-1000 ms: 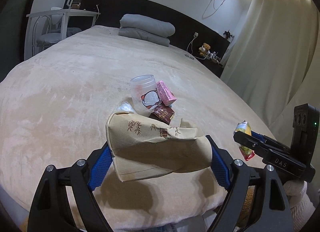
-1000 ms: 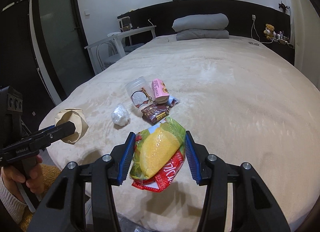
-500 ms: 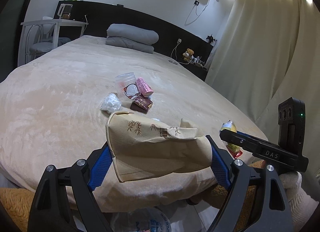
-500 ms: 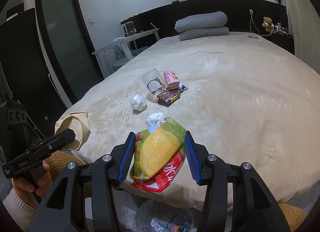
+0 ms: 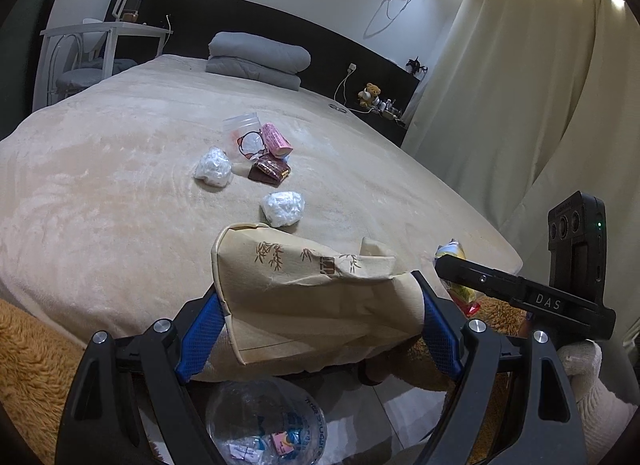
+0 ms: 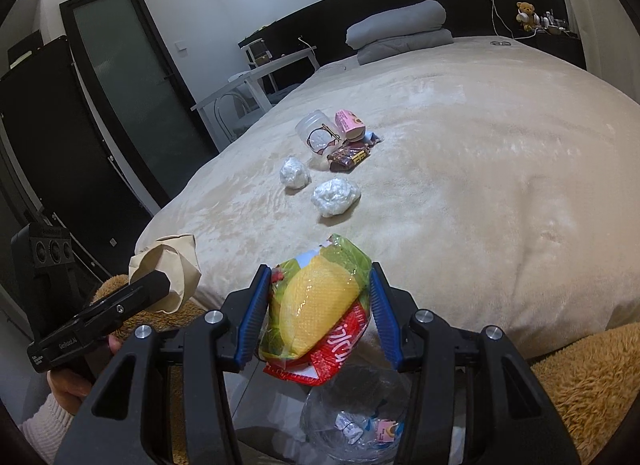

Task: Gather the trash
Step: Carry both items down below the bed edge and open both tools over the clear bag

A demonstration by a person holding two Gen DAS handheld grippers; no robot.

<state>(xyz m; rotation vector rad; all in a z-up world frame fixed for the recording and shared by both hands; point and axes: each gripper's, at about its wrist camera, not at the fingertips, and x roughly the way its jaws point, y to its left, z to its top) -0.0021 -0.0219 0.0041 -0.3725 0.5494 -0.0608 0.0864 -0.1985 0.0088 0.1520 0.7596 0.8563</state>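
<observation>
The left gripper (image 5: 318,321) has its blue pads pressed on both ends of a crumpled tan paper bag (image 5: 316,293), and the right gripper (image 6: 318,315) pinches a yellow, green and red snack wrapper (image 6: 316,309) between its pads. Both are held just off the foot of the bed (image 6: 480,193), above a clear plastic bag (image 6: 356,421) on the floor that already has scraps in it. More trash lies well apart up the bed: two white paper wads (image 6: 335,197), a clear cup (image 6: 316,137), a pink carton (image 6: 349,125) and a brown wrapper (image 6: 347,156). The risk I see is in the drop: the clear bag's mouth looks slack, and the light, wide paper bag could catch its edge or drift onto the floor. Letting go of both together might also make them collide.
</observation>
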